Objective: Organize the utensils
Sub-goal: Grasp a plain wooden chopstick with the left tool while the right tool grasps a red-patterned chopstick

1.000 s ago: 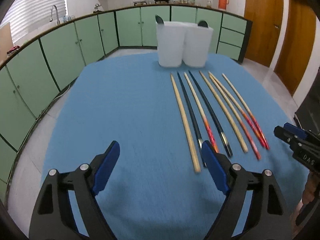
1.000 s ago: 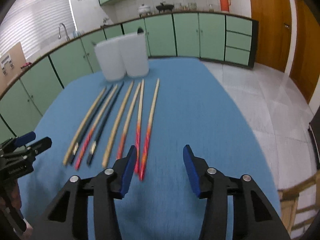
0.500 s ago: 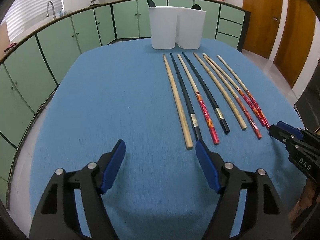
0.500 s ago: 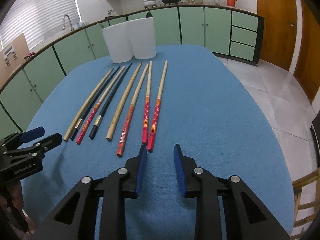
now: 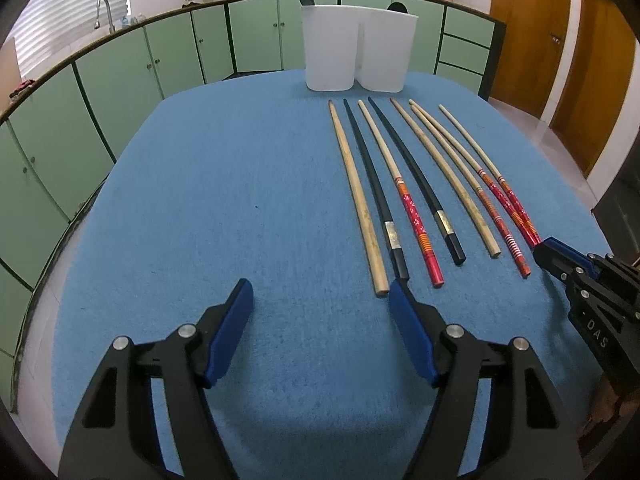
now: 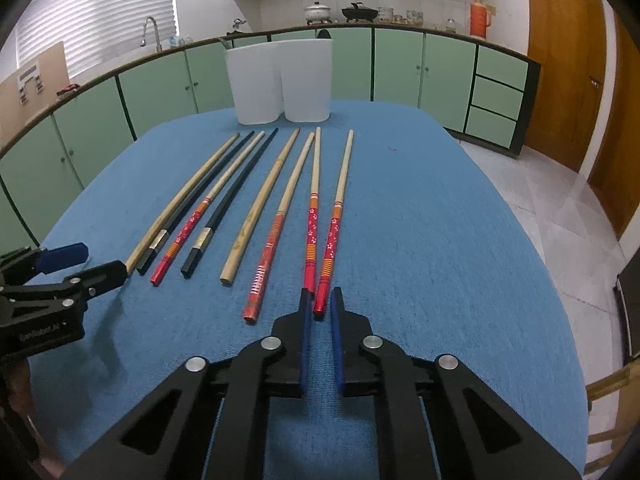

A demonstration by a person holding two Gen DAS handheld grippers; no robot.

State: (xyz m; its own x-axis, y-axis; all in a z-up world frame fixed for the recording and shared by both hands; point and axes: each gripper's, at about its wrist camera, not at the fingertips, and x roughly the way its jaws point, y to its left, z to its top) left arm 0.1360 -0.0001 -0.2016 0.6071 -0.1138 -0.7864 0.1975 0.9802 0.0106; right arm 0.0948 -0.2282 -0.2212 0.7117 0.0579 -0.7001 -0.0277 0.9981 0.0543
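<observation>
The fingers [image 6: 304, 312] of the right gripper [image 6: 319, 306] have just been closing and now stand nearly together around the red butt end of the outermost red-patterned chopstick [image 6: 334, 224], the one nearest the surface's right edge; whether the pads already pinch it or merely flank it is hard to tell, but the gap is barely wider than the stick, so I read it as a grip. Taking it by the thick painted end makes sense: that end lies nearest the person and leaves the thin tip free to drop into a container.

The left gripper [image 5: 320, 300] hangs over bare blue cloth near the front edge of the surface [image 5: 200, 200], its fingers [image 5: 236, 312] spread with nothing between them, though they have just been narrowing a little. Its right finger sits just short of the butt ends of the plain wooden chopstick [image 5: 356, 200] and the black chopstick [image 5: 374, 196], probably lined up for one of them.

Eight chopsticks lie side by side, butts toward the front edge and tips fanned toward the two white containers [image 5: 358, 48] at the far edge, so each can be picked up singly and carried straight ahead. Dark utensil handles already poke above the container rims.

Readable writing is sparse: "DAS" shows on the right gripper's body in the left wrist view. Lettering on the left gripper's body in the right wrist view is too blurred to read.
</observation>
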